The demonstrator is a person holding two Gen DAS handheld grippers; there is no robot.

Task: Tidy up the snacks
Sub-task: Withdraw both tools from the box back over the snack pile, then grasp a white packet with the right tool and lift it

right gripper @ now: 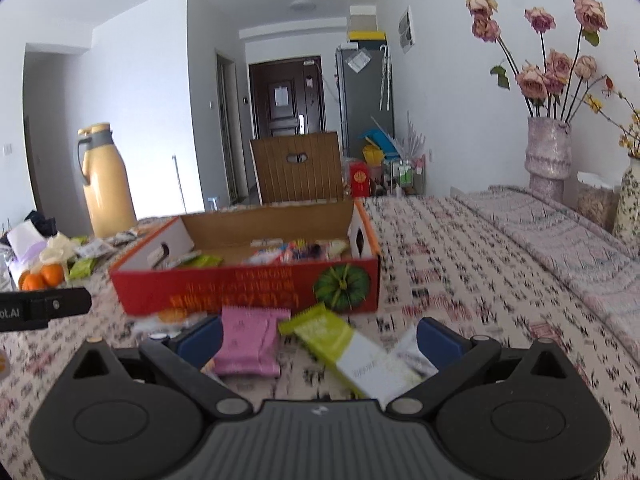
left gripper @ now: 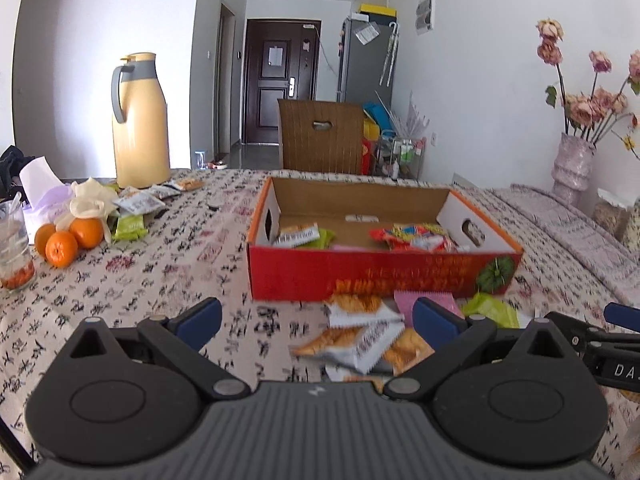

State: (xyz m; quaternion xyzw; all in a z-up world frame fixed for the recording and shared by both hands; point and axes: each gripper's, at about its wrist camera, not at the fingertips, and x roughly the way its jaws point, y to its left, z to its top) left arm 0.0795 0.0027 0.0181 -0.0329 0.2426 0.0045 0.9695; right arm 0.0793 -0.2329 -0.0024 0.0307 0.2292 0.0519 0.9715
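A red cardboard box (left gripper: 360,276) (right gripper: 248,288) stands open on the table with several snack packets inside. My left gripper (left gripper: 316,320) is open and empty above loose orange-and-white snack packets (left gripper: 360,340) lying in front of the box. My right gripper (right gripper: 318,338) is open, with a pink packet (right gripper: 248,340) and a green-and-white packet (right gripper: 344,344) lying on the table between its fingers. The pink packet (left gripper: 404,300) and a green packet (left gripper: 490,308) also show in the left wrist view. The right gripper's finger (left gripper: 622,316) shows at the right edge of the left wrist view.
A yellow thermos jug (left gripper: 138,124), several oranges (left gripper: 66,238), a glass (left gripper: 14,248), a tissue box and more snack packets (left gripper: 140,204) sit at the table's left. A vase of dried roses (right gripper: 548,152) stands at the right. A wooden chair (left gripper: 320,136) is behind the table.
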